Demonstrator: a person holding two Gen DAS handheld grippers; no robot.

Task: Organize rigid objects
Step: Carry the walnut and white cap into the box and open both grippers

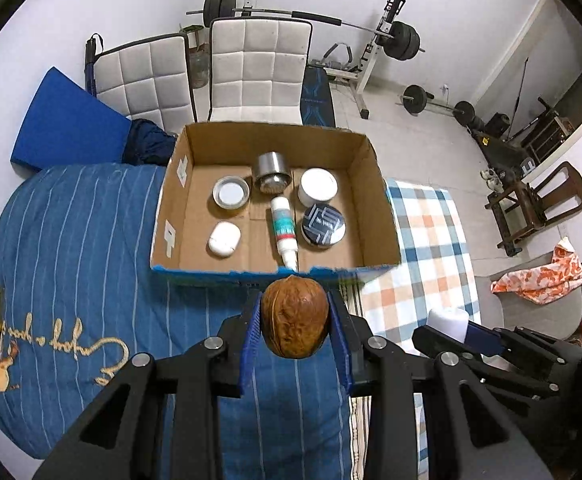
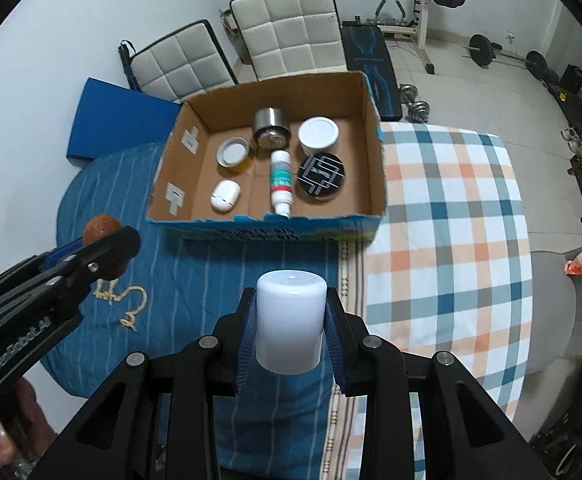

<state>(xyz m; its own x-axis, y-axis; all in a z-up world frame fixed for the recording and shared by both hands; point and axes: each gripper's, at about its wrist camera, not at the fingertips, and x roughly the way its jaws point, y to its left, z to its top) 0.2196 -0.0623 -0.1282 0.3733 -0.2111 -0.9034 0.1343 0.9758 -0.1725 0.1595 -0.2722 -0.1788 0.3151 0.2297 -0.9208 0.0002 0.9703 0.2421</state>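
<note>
My left gripper is shut on a brown walnut, held above the blue striped bedding just before the near wall of a cardboard box. My right gripper is shut on a white cylindrical cap, also short of the box. In the box lie a metal cylinder, a round tin, a white jar, a black round tin, a white bottle and a white earbud case. The left gripper with the walnut shows at the left of the right wrist view.
The box sits on a bed with a blue striped cover and a checked sheet. Behind stand two white padded chairs, a blue pad and a weight bench with barbells. A wooden chair is at the right.
</note>
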